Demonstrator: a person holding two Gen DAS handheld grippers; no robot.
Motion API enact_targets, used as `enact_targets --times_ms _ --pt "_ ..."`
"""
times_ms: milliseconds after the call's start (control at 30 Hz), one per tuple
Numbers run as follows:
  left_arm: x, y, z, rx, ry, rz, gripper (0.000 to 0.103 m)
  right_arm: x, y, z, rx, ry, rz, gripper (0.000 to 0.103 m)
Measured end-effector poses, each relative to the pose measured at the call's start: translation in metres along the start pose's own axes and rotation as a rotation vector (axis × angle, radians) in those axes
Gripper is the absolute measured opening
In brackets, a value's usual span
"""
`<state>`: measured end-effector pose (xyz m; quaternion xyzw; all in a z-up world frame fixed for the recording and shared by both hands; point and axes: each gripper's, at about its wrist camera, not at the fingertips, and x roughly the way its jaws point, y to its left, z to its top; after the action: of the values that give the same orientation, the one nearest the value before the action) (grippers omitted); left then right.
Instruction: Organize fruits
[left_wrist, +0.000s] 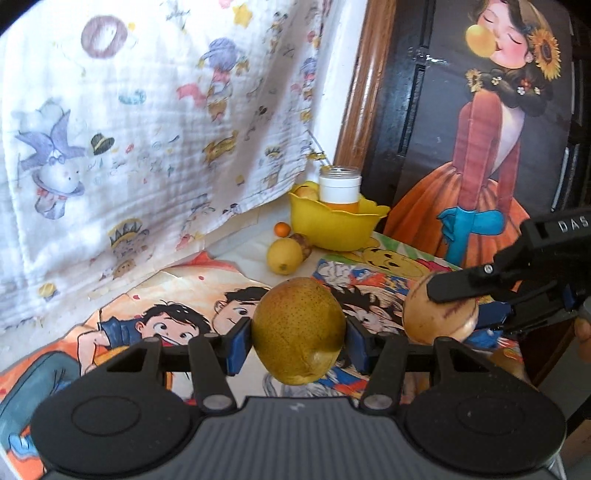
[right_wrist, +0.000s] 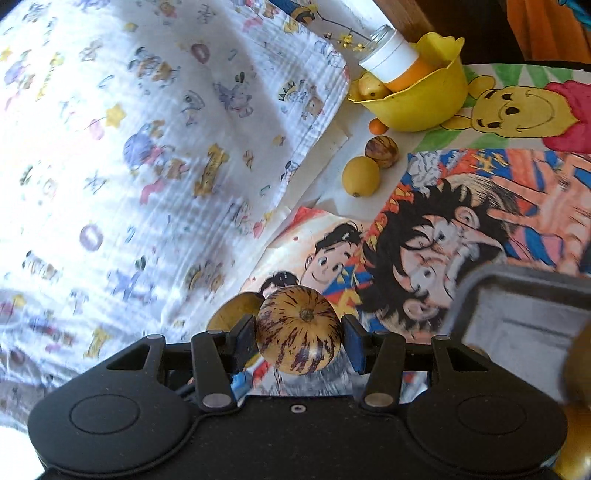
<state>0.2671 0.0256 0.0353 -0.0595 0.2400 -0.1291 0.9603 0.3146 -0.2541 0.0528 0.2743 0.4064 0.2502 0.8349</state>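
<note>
Pear (left_wrist: 299, 332) clamped in left gripper (left_wrist: 300, 341); striped melon (right_wrist: 299, 329) clamped in right gripper (right_wrist: 300, 338), aloft.
Firm, smooth, bruisable; gripped across middles. Yellow bowl (left_wrist: 332, 229) at twelve o'clock, well apart.

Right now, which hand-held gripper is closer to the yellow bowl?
Cannot tell. Left hand-held gripper, holding the pear, and right, holding the striped fruit, both hang well short of the yellow bowl.
</note>
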Motion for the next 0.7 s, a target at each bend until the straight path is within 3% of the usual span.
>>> enact_targets --times_ms 700 --pt "-0.07 -0.068 -0.063 0.025 0.014 -0.135 0.058 -0.103 -0.036 -0.118 -0.062 -0.104 -0.072 0.052"
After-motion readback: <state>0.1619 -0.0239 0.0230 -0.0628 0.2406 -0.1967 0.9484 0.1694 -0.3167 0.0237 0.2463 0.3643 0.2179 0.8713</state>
